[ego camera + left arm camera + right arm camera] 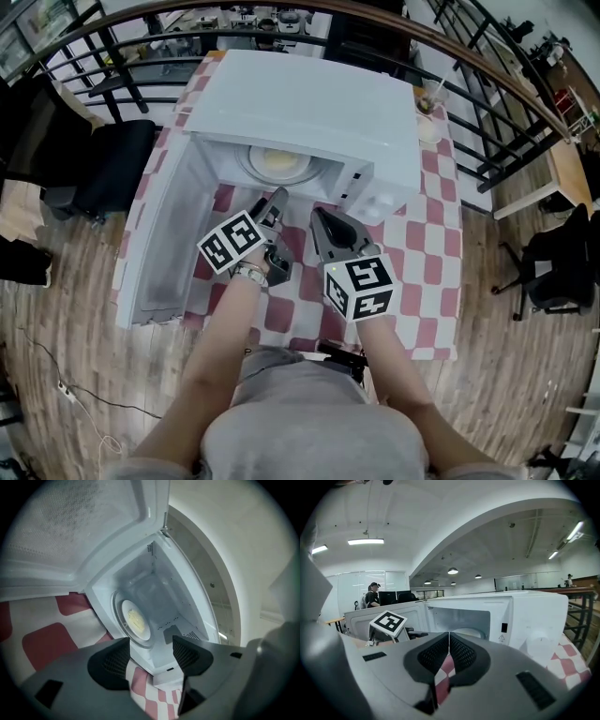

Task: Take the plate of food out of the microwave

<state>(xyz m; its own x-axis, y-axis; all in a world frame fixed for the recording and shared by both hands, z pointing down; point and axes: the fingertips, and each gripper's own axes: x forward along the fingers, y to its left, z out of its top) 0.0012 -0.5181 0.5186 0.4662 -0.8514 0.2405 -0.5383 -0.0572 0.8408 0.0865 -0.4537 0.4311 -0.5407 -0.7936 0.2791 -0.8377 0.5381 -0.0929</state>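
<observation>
The plate [278,165] with pale yellow food [135,619] is sitting inside the microwave [309,108], whose door [159,234] is hanging open at 9 o'clock of the cavity. You are holding the left gripper [275,204] just outside the opening, with the plate at its 12 o'clock. Its fingers [115,660] are standing wide apart and are gripping nothing; only the checked cloth on the counter [427,234] is showing between them. The right gripper [323,220] is waiting at 3 o'clock of the left one, and its fingers [433,656] are pressing together with nothing held.

Several things, in my judgement, are threatening from here. The left gripper is looking rolled to one side, so if you are closing on the rim like this, one finger may be pushing the plate deeper instead of going under it. The plate is looking shallow and smooth, so a grip on one edge only may be slipping, and the plate may be tipping and spilling the food while you are pulling it out. The cavity is looking low, so the gripper may be knocking its roof or side wall. The right gripper, being closed, is not ready for supporting the other edge
</observation>
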